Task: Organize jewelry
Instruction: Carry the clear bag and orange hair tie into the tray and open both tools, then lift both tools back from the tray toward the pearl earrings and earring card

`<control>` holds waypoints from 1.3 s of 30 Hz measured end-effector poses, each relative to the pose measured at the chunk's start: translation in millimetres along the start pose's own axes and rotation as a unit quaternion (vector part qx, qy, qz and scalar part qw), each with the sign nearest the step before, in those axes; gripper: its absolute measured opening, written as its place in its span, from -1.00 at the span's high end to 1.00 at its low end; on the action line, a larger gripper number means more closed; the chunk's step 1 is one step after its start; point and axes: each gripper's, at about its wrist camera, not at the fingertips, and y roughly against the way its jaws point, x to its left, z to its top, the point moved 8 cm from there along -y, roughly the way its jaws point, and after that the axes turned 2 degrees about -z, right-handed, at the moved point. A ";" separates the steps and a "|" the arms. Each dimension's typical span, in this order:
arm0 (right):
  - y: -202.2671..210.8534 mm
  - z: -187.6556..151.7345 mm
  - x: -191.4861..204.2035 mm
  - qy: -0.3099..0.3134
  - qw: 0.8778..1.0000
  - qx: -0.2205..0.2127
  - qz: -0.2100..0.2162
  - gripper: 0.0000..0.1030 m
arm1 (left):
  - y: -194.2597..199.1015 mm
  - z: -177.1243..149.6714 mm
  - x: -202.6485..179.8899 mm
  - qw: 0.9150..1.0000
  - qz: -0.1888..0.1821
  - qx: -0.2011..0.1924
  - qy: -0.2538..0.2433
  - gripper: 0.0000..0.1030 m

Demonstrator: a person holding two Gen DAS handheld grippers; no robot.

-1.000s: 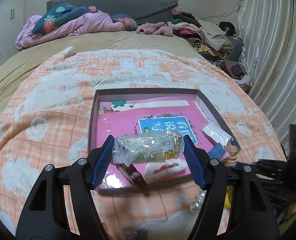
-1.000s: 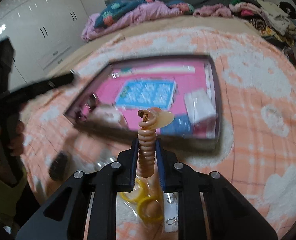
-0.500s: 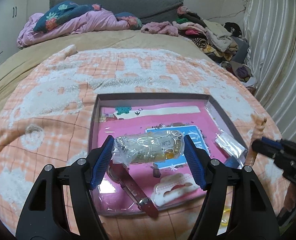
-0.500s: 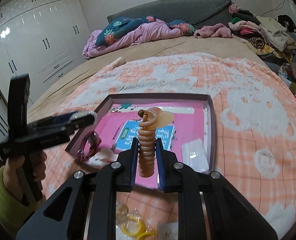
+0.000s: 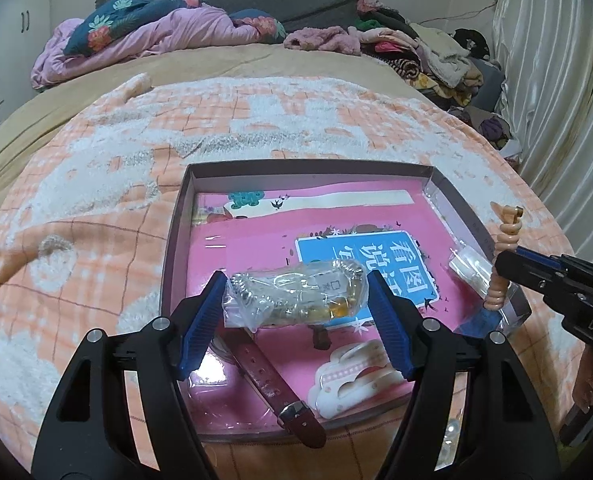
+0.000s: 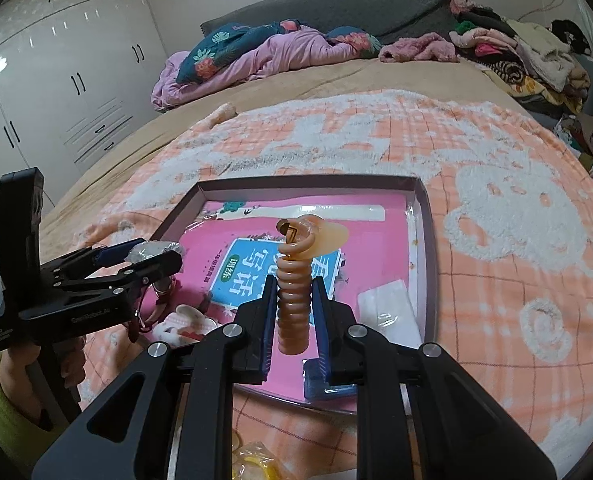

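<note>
My left gripper (image 5: 296, 292) is shut on a clear plastic bag of jewelry (image 5: 296, 294) and holds it above the shallow box (image 5: 308, 168) with a pink printed bottom. My right gripper (image 6: 294, 288) is shut on a peach spiral cord (image 6: 294, 300) with a round flat end. It hovers over the box's near right side, and it shows in the left wrist view (image 5: 508, 264) too. A dark red watch strap (image 5: 272, 376), a white scalloped hair clip (image 5: 352, 380), a clear packet (image 6: 388, 308) and a small blue item (image 6: 328, 388) lie in the box.
The box sits on an orange-and-white fleece blanket (image 5: 96, 208) on a bed. Bedding (image 6: 272, 52) and a pile of clothes (image 6: 528, 56) lie at the far end. Yellow rings in a bag (image 6: 252, 468) lie on the blanket near me. White wardrobes (image 6: 56, 92) stand on the left.
Both grippers have moved forward and up over the box, each still holding its item. The right gripper has come in over the box's right side.
</note>
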 end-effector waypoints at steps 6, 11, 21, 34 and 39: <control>1.7 -1.1 0.6 -0.001 1.000 -0.006 -0.006 0.66 | 1.0 -1.0 -0.4 1.000 0.003 -0.002 -0.003 -0.25; 13.9 -0.4 -3.2 -0.008 1.000 -0.020 -0.008 0.19 | 8.0 3.2 0.2 1.000 0.006 -0.010 -0.003 -0.34; 59.2 3.5 -6.1 -0.014 0.997 -0.071 -0.024 -0.44 | 44.6 21.7 10.5 0.999 0.011 -0.046 0.020 -0.81; 125.0 6.9 -0.2 -0.007 0.991 -0.131 -0.031 -0.62 | 109.1 29.0 20.1 0.994 0.009 -0.099 0.036 -0.81; 143.7 -0.7 1.7 -0.010 0.990 -0.139 -0.027 -0.62 | 131.0 25.5 10.0 0.993 0.000 -0.114 0.030 -0.81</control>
